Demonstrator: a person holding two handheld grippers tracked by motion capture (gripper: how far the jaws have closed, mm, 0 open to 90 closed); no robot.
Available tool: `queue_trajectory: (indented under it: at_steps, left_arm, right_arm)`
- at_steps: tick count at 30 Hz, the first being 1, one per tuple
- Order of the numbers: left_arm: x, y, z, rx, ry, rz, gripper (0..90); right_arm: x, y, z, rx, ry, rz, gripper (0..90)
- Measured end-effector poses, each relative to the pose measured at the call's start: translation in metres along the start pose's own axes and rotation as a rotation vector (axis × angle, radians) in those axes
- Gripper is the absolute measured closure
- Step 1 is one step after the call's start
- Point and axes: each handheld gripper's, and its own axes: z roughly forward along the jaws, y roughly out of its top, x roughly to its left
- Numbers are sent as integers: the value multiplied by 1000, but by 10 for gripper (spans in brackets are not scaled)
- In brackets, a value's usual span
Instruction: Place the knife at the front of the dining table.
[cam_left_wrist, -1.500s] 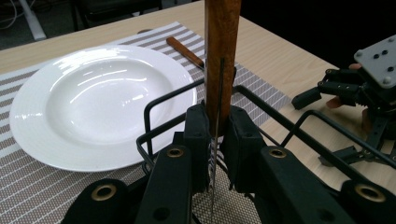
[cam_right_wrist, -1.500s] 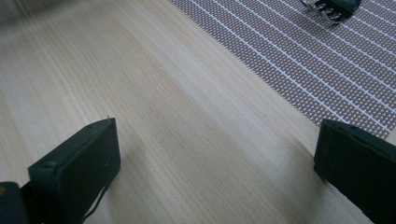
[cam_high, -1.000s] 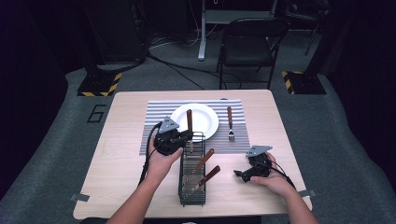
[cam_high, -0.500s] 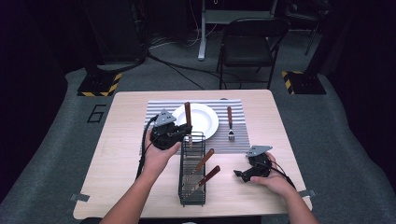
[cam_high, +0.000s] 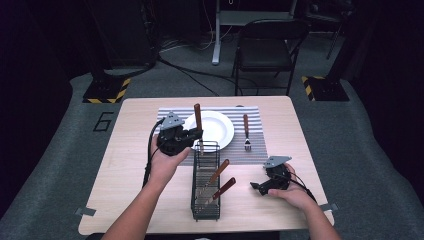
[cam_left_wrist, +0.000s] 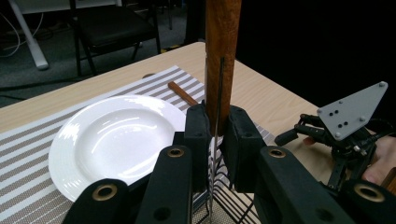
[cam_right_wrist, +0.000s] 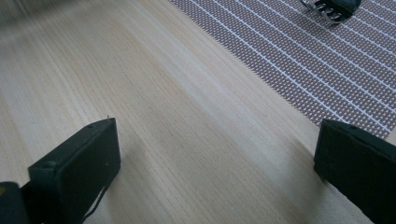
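From above, my left gripper (cam_high: 192, 136) holds a wooden-handled utensil (cam_high: 198, 118) upright, just at the far end of the wire caddy (cam_high: 205, 182) and beside the white plate (cam_high: 212, 129). Which piece of cutlery it is I cannot tell. I judge the step is to lay it on the striped placemat (cam_high: 260, 150) by the plate; to do that well I should lift it clear of the caddy's rim, tip it flat, and lower it slowly before letting go. Two more wooden-handled pieces (cam_high: 216, 182) lean in the caddy, and a fork (cam_high: 246, 131) already lies on the mat right of the plate. My right gripper (cam_high: 257, 186) rests on the table (cam_high: 125, 165) near the front edge, well apart from the caddy.

In the left gripper view, my jaws are clamped tight on the handle, low down, so the top could swing. The plate rim sits just beside, and the caddy wires stand directly below.

In the right gripper view, my jaws stand wide apart, holding nothing, over bare wood, with the mat edge and the fork's tines (cam_right_wrist: 330, 11) ahead.
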Motion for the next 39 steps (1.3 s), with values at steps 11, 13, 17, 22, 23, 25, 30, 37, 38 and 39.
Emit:
queue_trajectory:
  at_steps: [11,13,17,22,23,25,30,37,38,39]
  left_arm:
    - [4,11,-6,-10,11,1,804]
    - [5,13,-8,-11,17,6,804]
    - [8,16,-12,-16,28,6,804]
    - [16,18,-20,-35,48,-5,804]
    - [17,18,-22,-32,52,-2,804]
    - [21,18,-25,-31,62,-6,804]
    - [30,17,-30,-32,93,-17,804]
    - [42,16,-34,-31,119,-33,804]
    - [44,16,-35,-28,124,-35,804]
    - [45,16,-36,-27,129,-35,804]
  right_arm:
    - [0,0,0,1,-1,0,0]
    - [0,0,0,0,0,0,0]
    - [0,0,0,0,0,0,0]
    - [0,0,0,0,0,0,0]
    - [0,0,0,0,0,0,0]
    - [0,0,0,1,-1,0,0]
    - [0,0,0,0,0,0,0]
    - [0,0,0,1,-2,0,0]
    - [0,0,0,0,0,0,0]
    - [0,0,0,0,0,0,0]
